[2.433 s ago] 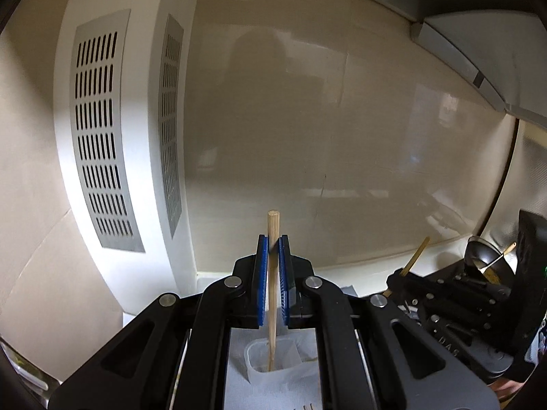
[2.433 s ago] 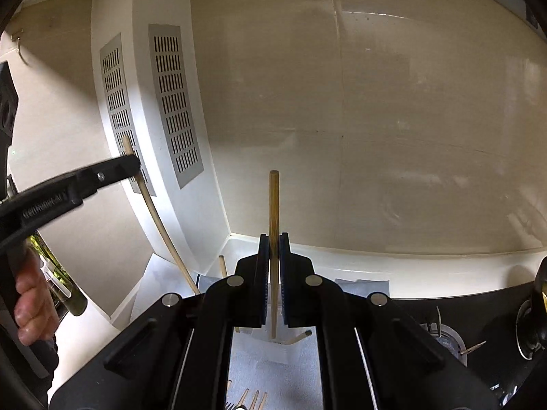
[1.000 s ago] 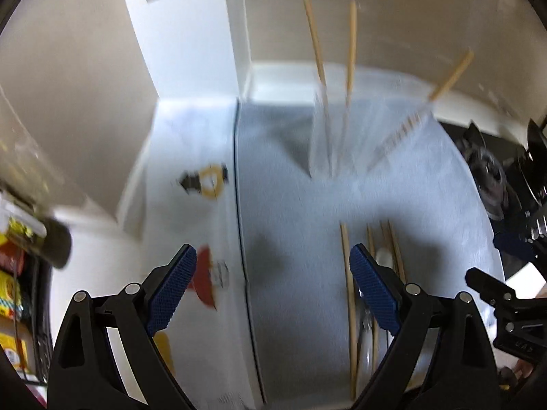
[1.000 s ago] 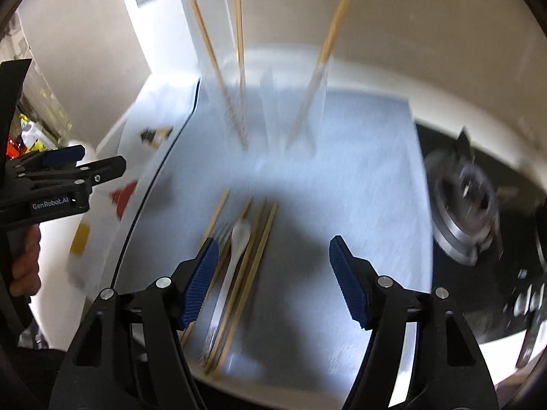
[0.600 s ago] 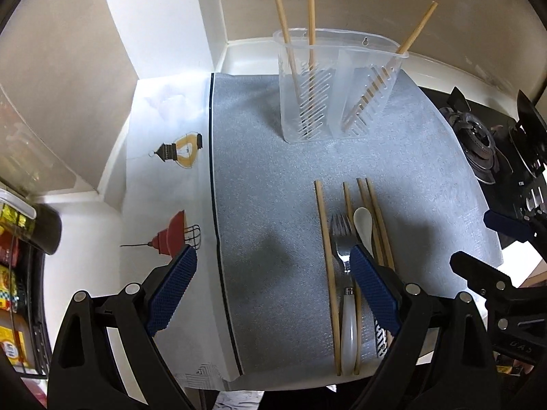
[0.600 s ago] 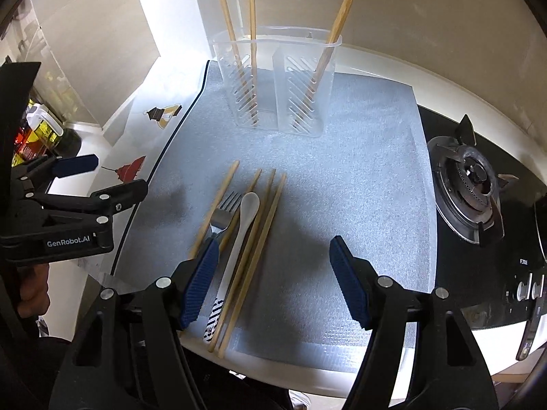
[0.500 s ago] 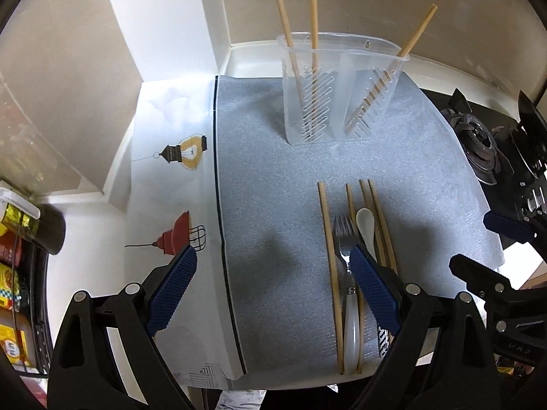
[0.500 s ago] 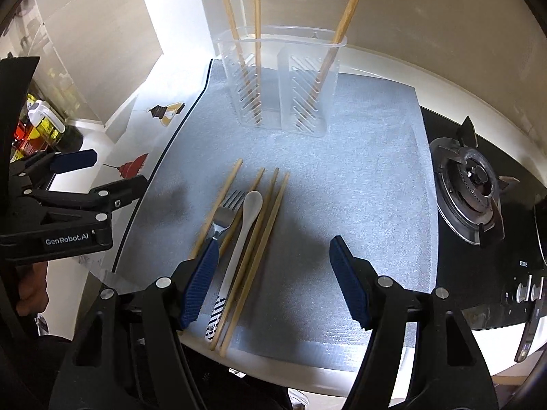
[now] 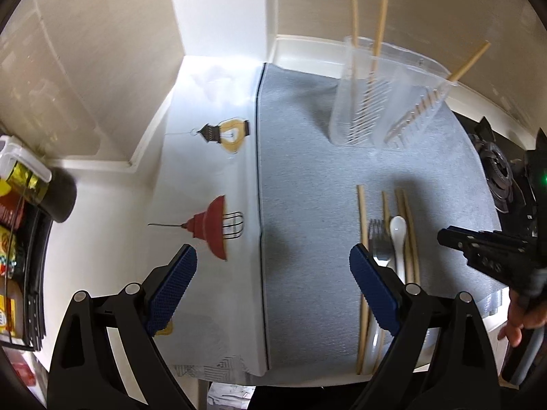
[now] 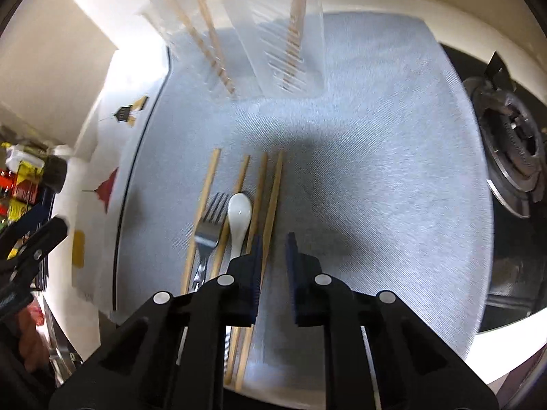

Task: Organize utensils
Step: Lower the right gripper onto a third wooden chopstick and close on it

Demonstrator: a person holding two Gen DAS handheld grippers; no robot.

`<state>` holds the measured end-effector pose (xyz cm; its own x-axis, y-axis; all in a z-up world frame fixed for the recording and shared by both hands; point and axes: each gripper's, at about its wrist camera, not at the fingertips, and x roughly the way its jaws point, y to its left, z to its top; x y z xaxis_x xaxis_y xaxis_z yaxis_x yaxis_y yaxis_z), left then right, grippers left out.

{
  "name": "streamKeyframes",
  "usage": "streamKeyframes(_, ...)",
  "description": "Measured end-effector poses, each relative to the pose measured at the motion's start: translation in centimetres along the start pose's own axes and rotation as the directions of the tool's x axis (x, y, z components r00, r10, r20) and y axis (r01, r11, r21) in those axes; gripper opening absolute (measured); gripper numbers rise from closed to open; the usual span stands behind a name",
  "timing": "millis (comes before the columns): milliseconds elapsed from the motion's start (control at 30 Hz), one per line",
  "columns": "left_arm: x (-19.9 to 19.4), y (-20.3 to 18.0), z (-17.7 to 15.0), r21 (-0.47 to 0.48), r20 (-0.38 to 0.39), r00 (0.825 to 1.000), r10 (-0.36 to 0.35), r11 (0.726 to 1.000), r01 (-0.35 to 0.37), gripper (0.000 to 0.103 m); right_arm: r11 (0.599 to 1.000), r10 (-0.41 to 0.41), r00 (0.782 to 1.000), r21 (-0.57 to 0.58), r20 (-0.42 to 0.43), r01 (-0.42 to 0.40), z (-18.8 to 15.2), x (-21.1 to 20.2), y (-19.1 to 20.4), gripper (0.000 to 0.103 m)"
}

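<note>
A clear plastic utensil holder [image 9: 383, 102] stands at the back of a grey mat [image 9: 307, 188] and holds three wooden chopsticks. It also shows in the right wrist view [image 10: 283, 34]. Several chopsticks [image 10: 270, 201], a metal fork [image 10: 207, 232] and a white spoon [image 10: 238, 218] lie side by side on the mat's front. My right gripper [image 10: 273, 259] is low over the rightmost chopstick, its jaws narrowly open, with the chopstick running under the left pad. My left gripper [image 9: 270, 287] is wide open and empty above the mat's left edge.
A white patterned sheet [image 9: 212, 184] covers the counter left of the mat. A gas burner [image 10: 512, 157] sits on a black hob at the right. Bottles and packets [image 9: 20, 184] stand on a rack at the far left. A wall runs behind the holder.
My right gripper has dropped toward the lying utensils and its jaws have narrowed from wide open. My left gripper has shifted left and stays wide open.
</note>
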<state>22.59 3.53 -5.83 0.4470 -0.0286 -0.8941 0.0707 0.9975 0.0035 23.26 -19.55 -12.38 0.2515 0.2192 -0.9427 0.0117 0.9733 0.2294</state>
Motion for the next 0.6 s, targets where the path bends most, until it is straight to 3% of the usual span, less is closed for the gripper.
streamKeyframes(300, 1.1, 3.2, 0.0, -0.069, -0.032, 0.999, 0.034, 0.997, -0.036, 0.088, 0.998, -0.060, 0.996, -0.013, -0.059, 0.059, 1.4, 4.2, 1.2, 0.014)
streamKeyframes(500, 1.7, 4.0, 0.1, -0.091, -0.050, 0.998, 0.029, 0.995, -0.034, 0.088, 0.980, -0.157, 0.987, -0.121, 0.027, 0.159, 0.7, 4.8, 3.2, 0.013)
streamKeyframes(600, 1.9, 3.6, 0.3, -0.077, -0.053, 0.998, 0.022, 0.997, -0.026, 0.088, 0.978, -0.158, 0.987, -0.131, 0.035, 0.161, 0.3, 4.7, 3.4, 0.007)
